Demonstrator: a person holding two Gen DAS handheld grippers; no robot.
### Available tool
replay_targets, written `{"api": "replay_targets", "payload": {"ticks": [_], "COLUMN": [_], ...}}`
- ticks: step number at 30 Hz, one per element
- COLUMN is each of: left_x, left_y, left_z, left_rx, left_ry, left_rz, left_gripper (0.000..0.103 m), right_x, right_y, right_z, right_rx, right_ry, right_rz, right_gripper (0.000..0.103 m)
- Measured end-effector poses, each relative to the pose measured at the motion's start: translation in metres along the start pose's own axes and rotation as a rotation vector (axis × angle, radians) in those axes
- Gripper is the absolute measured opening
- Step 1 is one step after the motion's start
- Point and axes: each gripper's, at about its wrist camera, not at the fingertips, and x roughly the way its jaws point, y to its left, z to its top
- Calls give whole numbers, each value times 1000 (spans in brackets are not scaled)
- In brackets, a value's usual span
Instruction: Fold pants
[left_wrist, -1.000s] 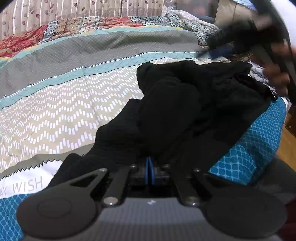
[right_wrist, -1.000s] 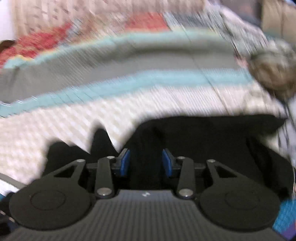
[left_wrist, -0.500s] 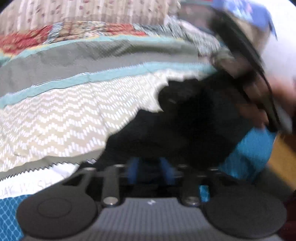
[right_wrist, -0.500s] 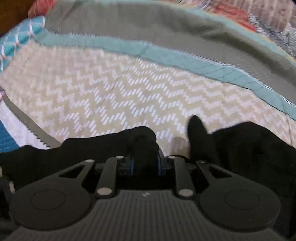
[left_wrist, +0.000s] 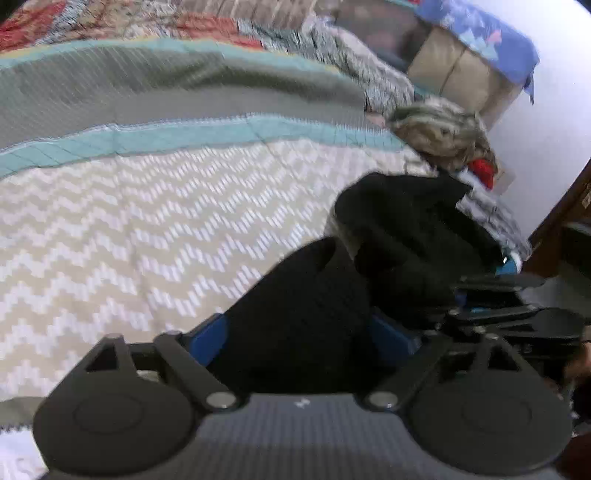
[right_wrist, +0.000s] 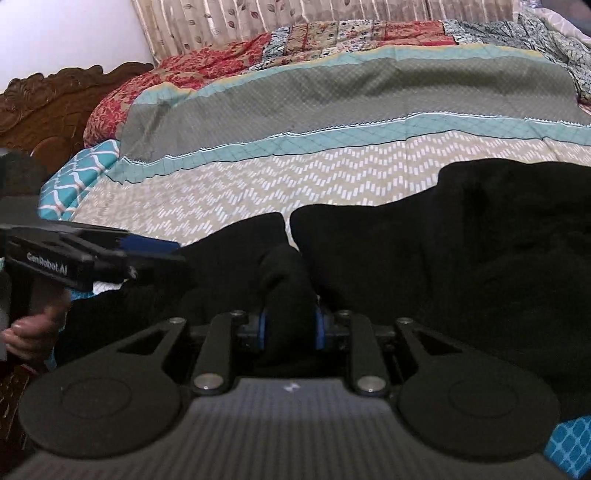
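Observation:
Black pants (right_wrist: 461, 258) lie bunched on the patterned bedspread near the bed's front edge. My right gripper (right_wrist: 288, 328) is shut on a fold of the pants. My left gripper (left_wrist: 299, 336) stands wide open with black pants fabric (left_wrist: 303, 306) lying between its blue pads. In the right wrist view the left gripper (right_wrist: 110, 254) shows at the left, held by a hand. In the left wrist view the right gripper (left_wrist: 509, 302) shows at the right, beside the pants heap (left_wrist: 406, 229).
The bedspread (right_wrist: 295, 177) has zigzag, teal and grey bands. A carved wooden headboard (right_wrist: 55, 99) is at the far left. A crumpled cloth with something red (left_wrist: 443, 133) and pillows (left_wrist: 465, 70) lie at the bed's far right.
My left gripper has opened from shut on the pants to wide open. My right gripper has closed on a fold of the pants and swung left.

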Motion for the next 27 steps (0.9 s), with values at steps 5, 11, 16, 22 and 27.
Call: {"api": "replay_targets", "payload": {"ticks": [5,11,16,22,27], "left_x": [-18,-72,-119,-134,-158], "left_y": [-19,-8,62,158,166], "left_z": [-1,19,33,13,-48], "left_rx": [35,7,-275,-591,-609], "left_ry": [-91,-329,-536,-461,-425], "left_rz": [73,194,414,632,594], "left_gripper": [10,8,13,20,43], "right_x": [1,30,100,161,119], "right_y": [5,35,86,122,76], "right_z": [15,111,202,201,131], "right_rx": [-12,-122,-177,-195,-136], "right_ry": [2,-161,-235,-204,-116], "right_rz": [-18,-15,45,-111,-43], "right_gripper": [24,21,38,80,80]}}
